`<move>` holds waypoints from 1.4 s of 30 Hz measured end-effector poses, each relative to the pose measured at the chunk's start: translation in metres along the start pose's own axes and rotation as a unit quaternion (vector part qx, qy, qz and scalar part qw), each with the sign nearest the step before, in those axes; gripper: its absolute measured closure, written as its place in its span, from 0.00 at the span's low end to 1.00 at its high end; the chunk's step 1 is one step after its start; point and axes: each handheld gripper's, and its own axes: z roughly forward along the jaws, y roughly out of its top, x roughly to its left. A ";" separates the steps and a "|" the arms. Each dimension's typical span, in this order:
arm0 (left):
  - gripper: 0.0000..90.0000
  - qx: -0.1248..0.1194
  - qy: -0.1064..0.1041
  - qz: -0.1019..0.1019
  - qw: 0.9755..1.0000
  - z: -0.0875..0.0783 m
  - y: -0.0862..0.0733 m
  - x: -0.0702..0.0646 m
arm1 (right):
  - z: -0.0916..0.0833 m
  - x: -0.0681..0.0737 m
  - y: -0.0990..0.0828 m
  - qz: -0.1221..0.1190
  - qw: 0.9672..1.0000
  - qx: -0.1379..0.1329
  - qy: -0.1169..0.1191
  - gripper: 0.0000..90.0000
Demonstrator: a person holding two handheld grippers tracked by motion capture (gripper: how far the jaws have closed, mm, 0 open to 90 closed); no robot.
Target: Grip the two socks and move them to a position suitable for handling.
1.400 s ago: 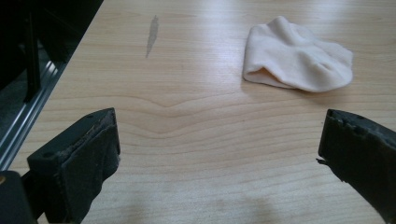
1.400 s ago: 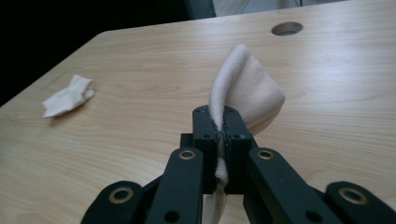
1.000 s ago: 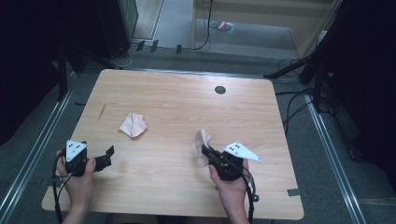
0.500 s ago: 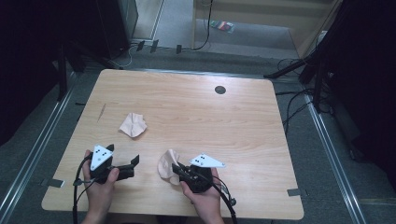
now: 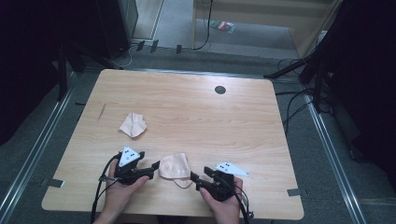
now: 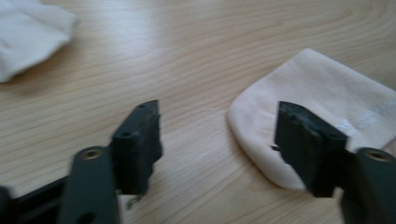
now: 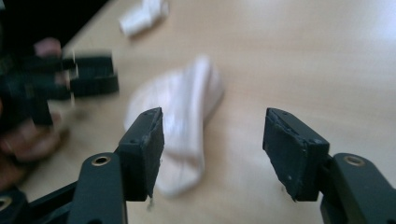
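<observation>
Jaws of both grippers wide; peach cloth between; no legible writing.

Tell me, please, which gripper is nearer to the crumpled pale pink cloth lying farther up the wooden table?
The left gripper. It sits just below the crumpled pale pink cloth; the right gripper is farther off, beyond the second pink cloth.

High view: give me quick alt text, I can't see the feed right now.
A pale pink sock lies near the front edge of a wooden table, between the left gripper and the right gripper, both hand-held with jaws open. A second, crumpled sock lies farther back to the left.
</observation>
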 end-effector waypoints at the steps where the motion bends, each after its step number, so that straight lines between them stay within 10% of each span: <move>1: 0.43 0.008 -0.014 0.003 1.000 0.005 0.001 -0.003 | 0.006 0.002 -0.004 -0.003 1.000 0.019 0.000 0.44; 5: 0.55 0.024 -0.030 0.014 0.999 0.011 0.002 -0.008 | 0.017 0.007 -0.009 -0.010 0.999 0.037 0.001 0.48; 14: 0.99 0.051 -0.064 0.050 0.995 0.017 -0.001 -0.015 | 0.022 0.012 -0.014 -0.047 0.998 0.022 -0.030 0.98; 18: 0.99 0.052 -0.077 0.062 0.994 0.017 -0.003 -0.018 | 0.017 0.020 -0.009 -0.113 0.992 -0.006 -0.062 0.99; 21: 0.99 0.049 -0.076 0.057 0.994 0.016 -0.003 -0.019 | 0.017 0.040 -0.007 -0.218 0.970 -0.035 -0.099 0.99; 22: 0.99 0.049 -0.076 0.057 0.994 0.016 -0.003 -0.019 | 0.017 0.040 -0.007 -0.218 0.970 -0.035 -0.099 0.99; 23: 0.99 0.045 -0.075 0.044 0.995 0.016 -0.003 -0.015 | 0.022 0.053 -0.010 -0.275 0.955 -0.038 -0.103 0.98; 24: 0.99 0.045 -0.075 0.044 0.995 0.016 -0.003 -0.015 | 0.022 0.053 -0.010 -0.275 0.955 -0.038 -0.103 0.98; 25: 0.99 0.043 -0.080 0.025 0.996 0.015 -0.003 -0.011 | 0.026 0.065 -0.017 -0.327 0.940 -0.034 -0.093 0.93; 27: 0.99 0.044 -0.083 0.011 0.996 0.014 -0.003 -0.007 | 0.029 0.073 -0.023 -0.351 0.933 -0.028 -0.072 0.85; 31: 0.99 0.049 -0.081 0.002 0.995 0.014 -0.003 -0.004 | 0.031 0.075 -0.025 -0.329 0.944 -0.004 0.014 0.66; 34: 0.99 0.051 -0.075 0.005 0.996 0.015 -0.003 -0.005 | 0.031 0.070 -0.022 -0.313 0.949 0.007 0.038 0.55; 35: 0.99 0.054 -0.067 0.013 0.996 0.014 -0.003 -0.006 | 0.027 0.062 -0.018 -0.286 0.957 0.005 0.050 0.55; 40: 0.99 0.054 -0.055 0.018 0.997 0.013 -0.003 -0.006 | 0.028 0.035 -0.013 -0.223 0.974 0.030 0.022 0.50; 42: 0.99 0.054 -0.056 0.017 0.997 0.013 -0.003 -0.006 | 0.029 0.034 -0.013 -0.218 0.975 0.034 0.018 0.50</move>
